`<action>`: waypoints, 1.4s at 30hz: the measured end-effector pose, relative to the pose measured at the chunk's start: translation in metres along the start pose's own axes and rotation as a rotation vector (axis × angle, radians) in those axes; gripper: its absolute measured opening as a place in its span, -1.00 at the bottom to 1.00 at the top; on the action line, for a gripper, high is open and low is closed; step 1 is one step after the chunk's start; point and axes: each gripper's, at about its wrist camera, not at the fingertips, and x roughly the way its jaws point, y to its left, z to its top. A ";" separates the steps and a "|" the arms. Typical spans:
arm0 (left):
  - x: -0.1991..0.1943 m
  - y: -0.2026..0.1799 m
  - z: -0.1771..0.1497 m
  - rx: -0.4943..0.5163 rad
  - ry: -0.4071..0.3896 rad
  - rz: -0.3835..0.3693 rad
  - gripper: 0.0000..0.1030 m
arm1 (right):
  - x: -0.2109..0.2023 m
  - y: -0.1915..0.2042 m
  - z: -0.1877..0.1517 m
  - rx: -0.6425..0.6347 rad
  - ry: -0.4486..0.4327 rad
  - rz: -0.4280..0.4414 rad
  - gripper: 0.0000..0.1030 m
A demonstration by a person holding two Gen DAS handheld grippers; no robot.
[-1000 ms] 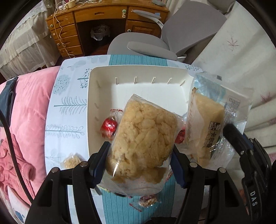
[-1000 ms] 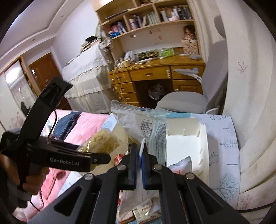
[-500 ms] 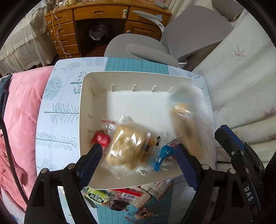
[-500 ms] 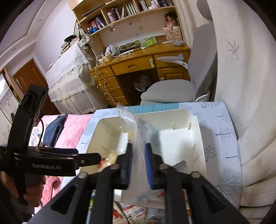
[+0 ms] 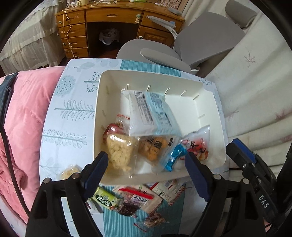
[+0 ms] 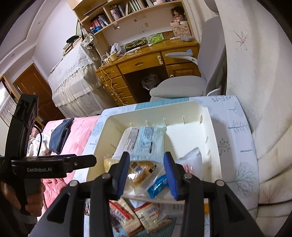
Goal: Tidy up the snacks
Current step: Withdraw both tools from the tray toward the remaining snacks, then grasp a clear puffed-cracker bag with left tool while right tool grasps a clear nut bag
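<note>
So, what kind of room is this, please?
Probably a bedroom with a study corner: a pink quilt beside the small table, a wooden desk under bookshelves, and a grey office chair.

Setting: a home bedroom doubling as a study.

A pink quilt (image 5: 23, 116) is lying over a bed with folded dark clothing (image 6: 60, 134) sitting on it; a wooden desk (image 6: 146, 62) with drawers is standing at the far wall, charger cables trailing down its front. A bookshelf (image 6: 127, 11) above it is holding books, bottles and a doll. A grey office chair (image 5: 191, 43) is facing the desk, a lace dust cover (image 6: 73, 78) is draping furniture beside a brown door (image 6: 34, 89), and a printed tablecloth (image 5: 73, 113) is covering the small work table.
</note>
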 end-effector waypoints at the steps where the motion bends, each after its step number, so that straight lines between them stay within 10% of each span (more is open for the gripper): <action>1: -0.001 0.001 -0.005 0.000 -0.001 0.001 0.65 | -0.001 0.000 -0.003 0.000 0.003 0.002 -0.23; 22: -0.015 0.059 -0.108 -0.070 0.032 0.091 0.57 | -0.013 -0.002 -0.094 0.103 0.182 0.028 -0.22; 42: 0.007 0.155 -0.130 -0.042 0.111 0.080 0.57 | 0.016 0.012 -0.164 0.436 0.330 -0.030 -0.23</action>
